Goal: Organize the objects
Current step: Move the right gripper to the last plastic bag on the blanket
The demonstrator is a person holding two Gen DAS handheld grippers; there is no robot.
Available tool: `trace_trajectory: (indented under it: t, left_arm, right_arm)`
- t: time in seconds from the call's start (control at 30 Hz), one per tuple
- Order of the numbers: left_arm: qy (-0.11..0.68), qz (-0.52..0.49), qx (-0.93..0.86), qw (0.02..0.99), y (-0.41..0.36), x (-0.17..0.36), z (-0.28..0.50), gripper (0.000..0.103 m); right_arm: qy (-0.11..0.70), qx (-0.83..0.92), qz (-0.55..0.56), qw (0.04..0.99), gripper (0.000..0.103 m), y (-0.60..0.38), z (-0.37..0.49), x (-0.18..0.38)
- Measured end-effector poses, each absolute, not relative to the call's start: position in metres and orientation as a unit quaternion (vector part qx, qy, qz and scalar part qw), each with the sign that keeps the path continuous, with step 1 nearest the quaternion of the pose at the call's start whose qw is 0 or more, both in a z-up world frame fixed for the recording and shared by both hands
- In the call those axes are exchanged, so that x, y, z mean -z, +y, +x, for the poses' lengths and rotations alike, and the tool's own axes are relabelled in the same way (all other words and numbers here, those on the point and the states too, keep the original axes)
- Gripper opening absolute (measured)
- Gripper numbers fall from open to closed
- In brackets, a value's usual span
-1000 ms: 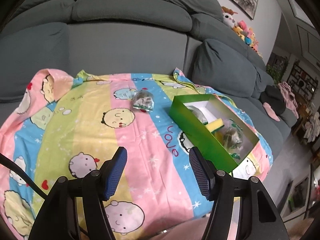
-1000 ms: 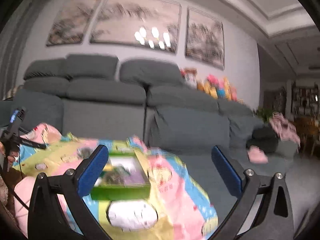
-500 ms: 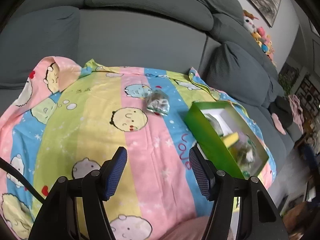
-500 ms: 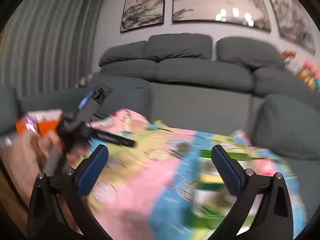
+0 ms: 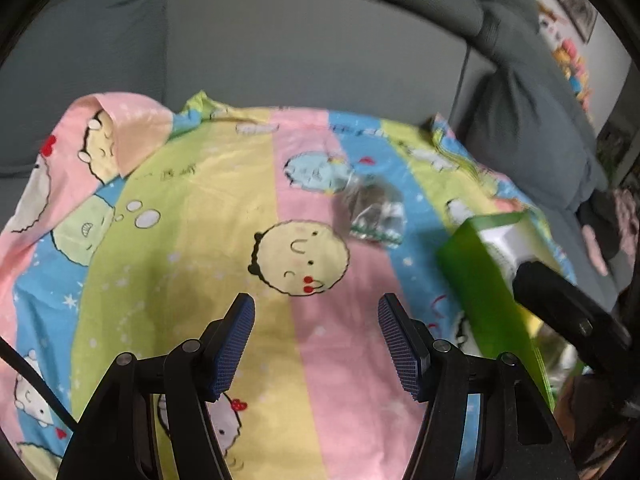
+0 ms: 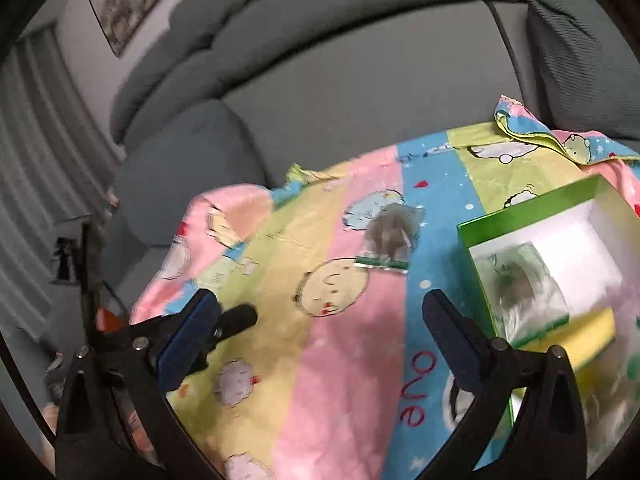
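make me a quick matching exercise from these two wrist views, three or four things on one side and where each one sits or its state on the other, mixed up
Things:
1. small clear plastic packet
2. green cardboard box
3. yellow sponge block
4. left gripper

Places or states:
A. inside the box, near its front
B. open, nothing between its fingers
C. loose on the striped cartoon blanket, above the yellow smiling face
D. open-topped, on the blanket's right side

Pairs: 1-C, 2-D, 3-A, 4-B

a home living room: grey sofa (image 6: 328,80), framed picture (image 6: 128,0).
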State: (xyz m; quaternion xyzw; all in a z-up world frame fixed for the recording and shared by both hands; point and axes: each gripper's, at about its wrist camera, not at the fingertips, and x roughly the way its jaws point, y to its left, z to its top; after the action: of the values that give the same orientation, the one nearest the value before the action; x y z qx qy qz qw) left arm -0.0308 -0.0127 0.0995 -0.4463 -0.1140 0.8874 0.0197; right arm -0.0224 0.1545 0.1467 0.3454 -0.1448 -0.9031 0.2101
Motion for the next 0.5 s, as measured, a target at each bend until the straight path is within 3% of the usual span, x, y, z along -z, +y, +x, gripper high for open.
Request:
trace_trajectory:
  t: [0.27,0.5]
  left_arm:
    - [-0.11,-0.479,-0.871,0.006,-0.016,-0.071,-0.054,0.065]
    - [-0.136,-0.486,-0.863,-0.012,-0.029,-0.064,-0.059,0.065]
  right_arm:
    - [-0.174,0.871,0.432,0.153,0.102,0.151,-0.116,-0.103]
    - [-0.137,0.871,0.456,0.122,0.1,0.131,-0.169,-0.092]
